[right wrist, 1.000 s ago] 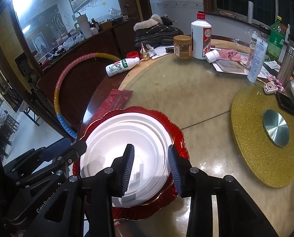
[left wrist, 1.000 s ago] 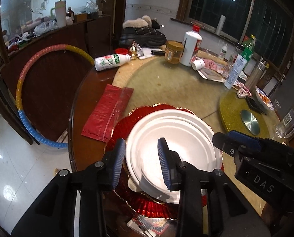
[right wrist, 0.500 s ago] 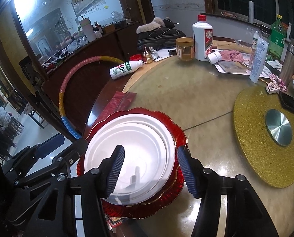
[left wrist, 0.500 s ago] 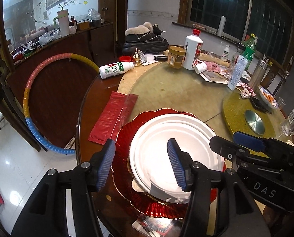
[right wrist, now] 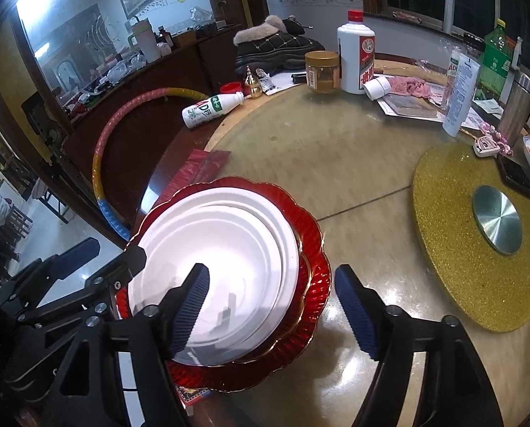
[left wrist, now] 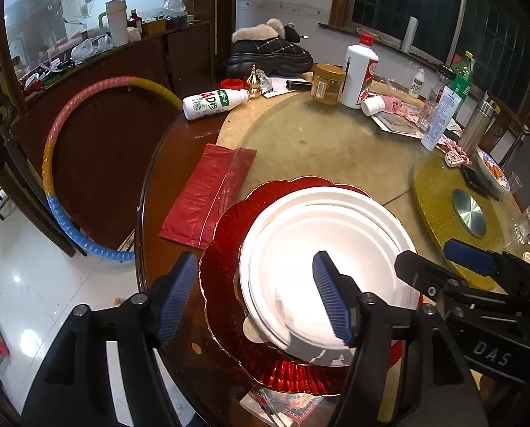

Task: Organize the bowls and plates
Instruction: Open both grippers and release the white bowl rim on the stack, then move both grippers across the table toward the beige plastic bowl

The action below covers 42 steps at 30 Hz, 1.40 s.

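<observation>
A stack of white plates and bowls [left wrist: 329, 245] sits on a red scalloped charger plate [left wrist: 229, 235] at the near edge of the round table. It also shows in the right wrist view [right wrist: 225, 245], on the red plate [right wrist: 311, 259]. My left gripper [left wrist: 256, 295] is open and empty, hovering above the stack's near left side. My right gripper [right wrist: 272, 306] is open and empty above the stack's near right rim. Each gripper shows at the edge of the other's view.
A red plastic bag [left wrist: 208, 192] lies left of the stack. A gold glitter turntable [right wrist: 478, 231] sits to the right. Bottles, a jar [left wrist: 327, 83], a white liquor bottle [left wrist: 359, 71] and clutter line the far side. A hula hoop [left wrist: 69, 163] leans off the table's left.
Both grippers have opened wide and pulled back up from the white stack. The stack stays on the red plate.
</observation>
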Each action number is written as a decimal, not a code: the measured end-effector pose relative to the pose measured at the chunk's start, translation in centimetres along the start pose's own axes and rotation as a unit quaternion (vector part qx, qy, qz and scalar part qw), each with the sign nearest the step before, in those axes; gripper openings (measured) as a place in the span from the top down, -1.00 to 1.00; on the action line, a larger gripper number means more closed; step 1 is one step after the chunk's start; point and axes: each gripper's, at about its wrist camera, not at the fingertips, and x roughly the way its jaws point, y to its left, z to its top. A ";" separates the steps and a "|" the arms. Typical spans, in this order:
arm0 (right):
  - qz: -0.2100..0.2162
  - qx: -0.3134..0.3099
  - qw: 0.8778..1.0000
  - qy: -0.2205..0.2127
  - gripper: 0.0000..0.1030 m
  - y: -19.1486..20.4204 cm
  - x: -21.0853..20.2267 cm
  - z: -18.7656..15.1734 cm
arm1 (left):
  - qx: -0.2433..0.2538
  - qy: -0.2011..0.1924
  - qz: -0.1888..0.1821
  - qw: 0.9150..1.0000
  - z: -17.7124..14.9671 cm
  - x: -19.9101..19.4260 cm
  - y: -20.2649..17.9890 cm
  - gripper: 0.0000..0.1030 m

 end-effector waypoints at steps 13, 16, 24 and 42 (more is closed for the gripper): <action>0.038 0.053 0.998 -0.022 -0.96 -3.5 -2.2 -1.2 | 0.019 -0.033 0.004 0.999 0.1 -2.0 -2.3 -0.51; 0.044 0.057 0.997 -0.024 -0.97 -4.2 -2.6 -1.5 | 0.028 -0.036 0.002 0.999 0.1 -2.4 -3.1 -0.52; 0.037 0.086 0.995 -0.046 -0.99 -7.4 -5.0 -3.1 | 0.067 -0.046 -0.023 0.996 -0.2 -3.3 -7.1 -0.52; -0.074 0.220 0.965 -0.122 -0.99 -21.9 -14.9 -12.2 | 0.218 0.027 -0.154 0.963 -3.7 -2.2 -23.8 -0.52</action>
